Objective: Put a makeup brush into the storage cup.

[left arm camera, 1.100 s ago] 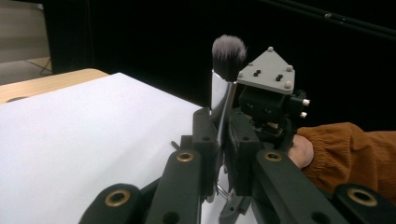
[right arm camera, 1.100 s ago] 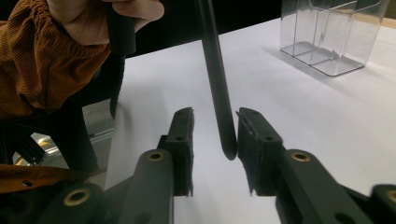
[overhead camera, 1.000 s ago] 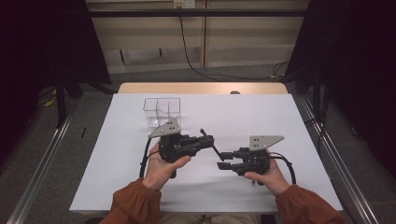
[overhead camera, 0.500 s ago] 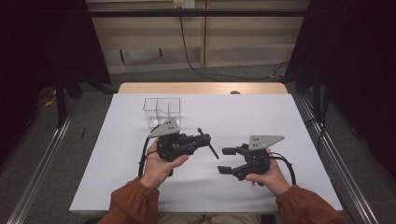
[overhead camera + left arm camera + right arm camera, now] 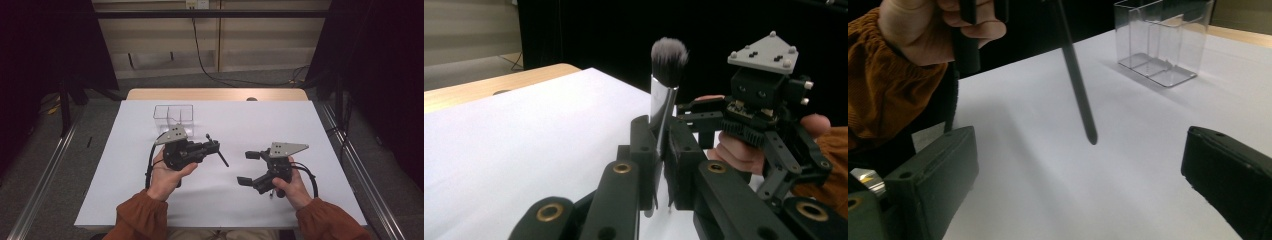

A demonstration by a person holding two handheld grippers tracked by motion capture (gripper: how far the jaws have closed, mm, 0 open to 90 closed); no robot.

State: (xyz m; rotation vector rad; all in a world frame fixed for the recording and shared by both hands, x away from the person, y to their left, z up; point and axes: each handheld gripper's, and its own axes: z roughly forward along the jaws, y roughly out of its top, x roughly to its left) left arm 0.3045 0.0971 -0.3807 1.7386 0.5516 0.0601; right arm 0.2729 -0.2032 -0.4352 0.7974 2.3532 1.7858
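Two grippers: both held above the table (image 5: 310, 125), left at 9 o'clock, right at 3 o'clock, well apart.
Table: white top, wooden edge at 12 o'clock.
Box (image 5: 173, 114): clear, with compartments, standing on the table at 12 o'clock from the left gripper.
Left gripper (image 5: 214, 146): clenched on the brush's metal ferrule, pointing to 3 o'clock.
Right gripper (image 5: 249, 167): released, jaws just opened wide, nothing between them, pointing to 9 o'clock.
Brush (image 5: 667, 75): bristles up beyond the jaws, dark handle (image 5: 1077, 75) slanting down to 5 o'clock, tip off the table.
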